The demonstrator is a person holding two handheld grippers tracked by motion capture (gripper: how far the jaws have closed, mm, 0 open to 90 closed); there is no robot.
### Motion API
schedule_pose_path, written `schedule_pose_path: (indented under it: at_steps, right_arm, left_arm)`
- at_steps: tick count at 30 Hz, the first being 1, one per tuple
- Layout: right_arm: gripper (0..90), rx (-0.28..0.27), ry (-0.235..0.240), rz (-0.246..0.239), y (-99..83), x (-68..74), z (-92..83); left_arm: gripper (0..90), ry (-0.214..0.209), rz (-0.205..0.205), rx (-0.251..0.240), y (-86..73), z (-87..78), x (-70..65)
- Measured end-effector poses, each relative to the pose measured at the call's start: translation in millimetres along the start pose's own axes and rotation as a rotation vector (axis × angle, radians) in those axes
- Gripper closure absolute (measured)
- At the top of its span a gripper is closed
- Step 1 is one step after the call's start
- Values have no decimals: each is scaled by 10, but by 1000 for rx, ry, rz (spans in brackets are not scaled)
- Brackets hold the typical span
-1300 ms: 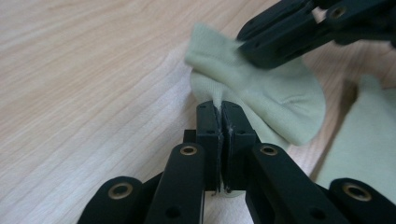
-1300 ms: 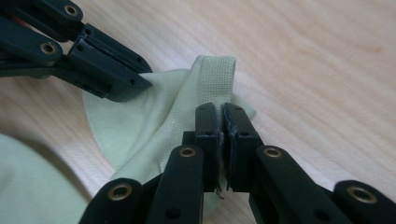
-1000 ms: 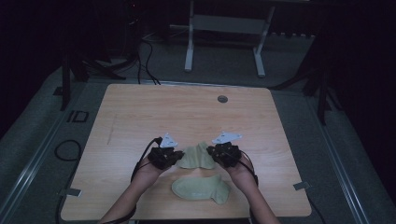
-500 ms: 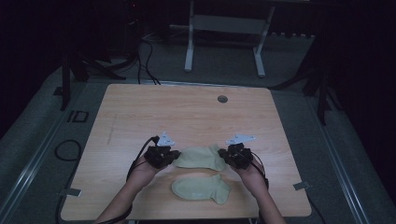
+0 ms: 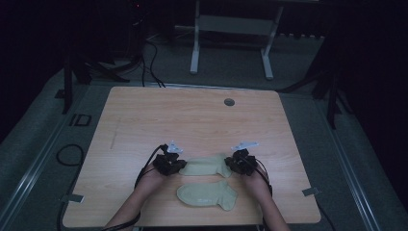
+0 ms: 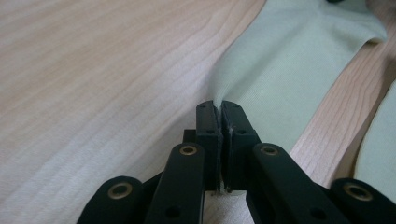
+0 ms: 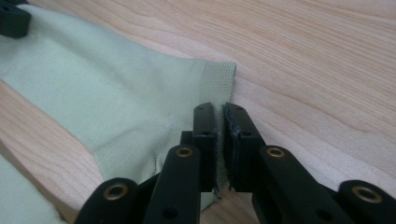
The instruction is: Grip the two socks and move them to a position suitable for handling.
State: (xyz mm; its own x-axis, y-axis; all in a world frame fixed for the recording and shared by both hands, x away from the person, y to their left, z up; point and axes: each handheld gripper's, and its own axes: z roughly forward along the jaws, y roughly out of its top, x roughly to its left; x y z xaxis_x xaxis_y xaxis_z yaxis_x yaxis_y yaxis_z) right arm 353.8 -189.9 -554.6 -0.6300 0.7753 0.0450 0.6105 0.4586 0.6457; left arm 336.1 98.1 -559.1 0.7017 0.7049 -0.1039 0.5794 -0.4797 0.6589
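I see two pale green socks on the table (image 5: 144, 115) in the lower middle of the high view. The far sock (image 5: 207, 166) lies stretched flat between my two grippers; the near sock (image 5: 208, 195) lies just below it, apart from both.

My left gripper (image 5: 179, 165) sits at the far sock's left end. In the left gripper view its jaws are pressed together with a pinch of the far sock (image 6: 289, 70) caught between them, the cloth rising in a small ridge at the tips. The near sock (image 6: 380, 158) shows at that frame's right edge.

My right gripper (image 5: 233, 163) sits at the sock's right end. Its jaws have just been opening: in the right gripper view a narrow gap stands between them, with a thin edge of cloth in the gap, and I cannot tell whether the pads still press on it. The sock's ribbed cuff (image 7: 218, 77) lies flat on the wood just ahead of the tips.

I can read no brand, label or writing anywhere, on the socks or the grippers. A small round grommet (image 5: 229, 102) sits in the upper part of the tabletop.
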Motion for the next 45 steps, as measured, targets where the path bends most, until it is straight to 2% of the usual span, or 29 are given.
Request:
schedule_pose_path:
  at_steps: [1,2,3,4,8,9,10,11,12,14,17,18,20,23,27,34,36,38,40,43,44,45]
  right_arm:
    - [819,0,0,0,0,0,0]
    - [694,11,7,-9,24,8,-13]
    - [694,11,7,-9,24,8,-13]
    - [651,-6,2,-10,55,17,-69]
    - [669,-32,2,-19,113,46,-155]
    - [704,-39,-4,-29,130,67,-179]
    - [814,-54,7,-45,150,114,-212]
    - [814,-54,7,-45,150,114,-212]
    - [859,-56,9,-57,152,146,-216]
    - [873,-43,24,-86,147,210,-193]
    - [865,-25,27,-112,130,261,-144]
    - [801,3,26,-135,88,303,-65]
    - [772,13,25,-138,72,302,-45]
    - [598,27,19,-139,-8,265,-7]
    - [580,22,30,-142,-45,229,-33]
    - [571,34,43,-142,-58,152,-66]
    - [569,40,48,-130,-49,138,-70]
    - [557,50,44,-148,-26,162,-65]
    - [550,49,41,-150,6,184,-77]
    - [550,28,47,-140,40,197,-127]
    - [550,16,47,-140,53,208,-165]
    - [553,-9,41,-144,65,238,-254]
  left_arm:
    - [858,-9,-9,1,-2,3,4]
    - [750,-22,-21,-2,2,-7,11]
    - [750,-15,-26,-15,9,-33,16]
    - [606,-5,-30,-33,18,-68,26]
    - [571,19,-46,-104,51,-213,37]
    - [575,14,-43,-121,58,-245,16]
    - [694,10,-37,-125,60,-255,-3]
    - [694,9,-20,-122,63,-255,-40]
    - [775,6,-3,-114,63,-242,-80]
    - [852,1,15,-75,62,-178,-149]
    - [853,-1,34,-48,46,-102,-188]
    - [852,19,38,-22,29,-29,-189]
    - [851,28,33,-6,11,17,-155]
    - [844,32,6,-17,-2,32,-100]
    - [842,46,29,-10,7,36,-113]
    - [838,42,16,-18,-18,22,-101]
    - [803,22,4,-23,-17,23,-104]
    - [783,17,6,-22,-16,23,-108]
    - [712,3,-3,-25,-10,10,-111]
    - [586,-10,-8,-45,4,-61,-140]
    - [586,-27,-11,-48,9,-91,-154]
    - [514,-22,10,-44,10,-165,-186]
